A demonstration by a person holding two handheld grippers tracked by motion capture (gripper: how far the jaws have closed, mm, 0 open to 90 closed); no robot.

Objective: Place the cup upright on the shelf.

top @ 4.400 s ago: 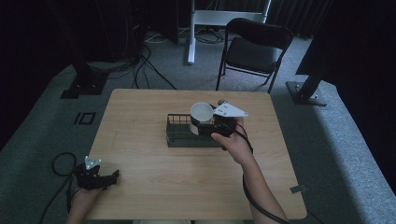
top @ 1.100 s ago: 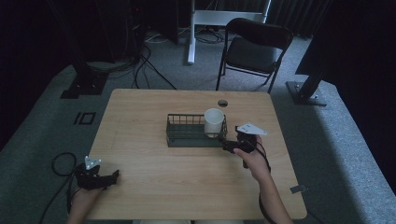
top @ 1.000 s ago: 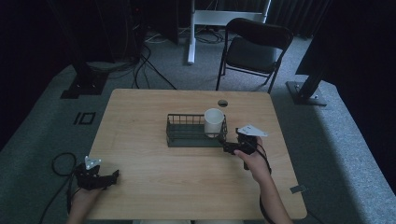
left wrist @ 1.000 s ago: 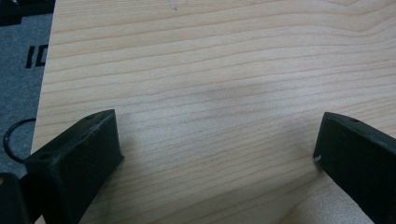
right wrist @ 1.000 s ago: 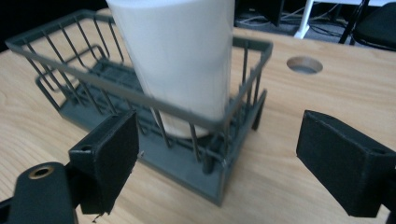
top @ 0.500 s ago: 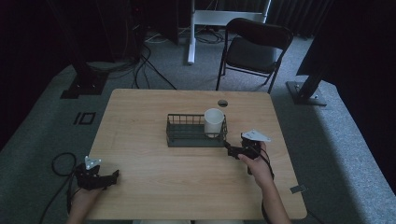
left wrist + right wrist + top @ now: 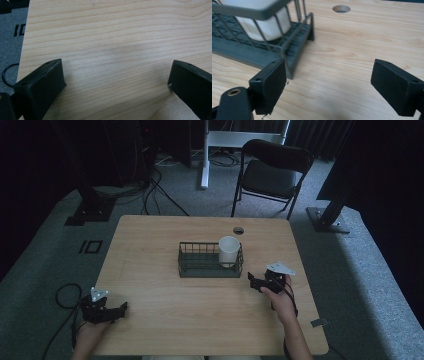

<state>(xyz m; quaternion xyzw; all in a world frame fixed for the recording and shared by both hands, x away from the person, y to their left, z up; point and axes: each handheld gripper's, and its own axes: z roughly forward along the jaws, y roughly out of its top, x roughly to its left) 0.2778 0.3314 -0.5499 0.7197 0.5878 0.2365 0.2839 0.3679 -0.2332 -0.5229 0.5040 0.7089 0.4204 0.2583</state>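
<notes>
A white cup stands upright at the right end of a dark wire basket in the middle of the wooden table. My right gripper rests low to the right of the basket, open and holding nothing; in the right gripper view the basket and cup lie just past its left jaw, with bare wood between the jaws. My left gripper sits at the table's near left corner, open over bare wood.
A round cable hole is in the table behind the basket. A black folding chair stands beyond the far edge, with stand bases and cables on the grey carpet. A loop of cable hangs off the left edge.
My right gripper let go of the cup, which now stands in the basket, and drew back toward the near right, sinking lower. The left gripper stayed put.
</notes>
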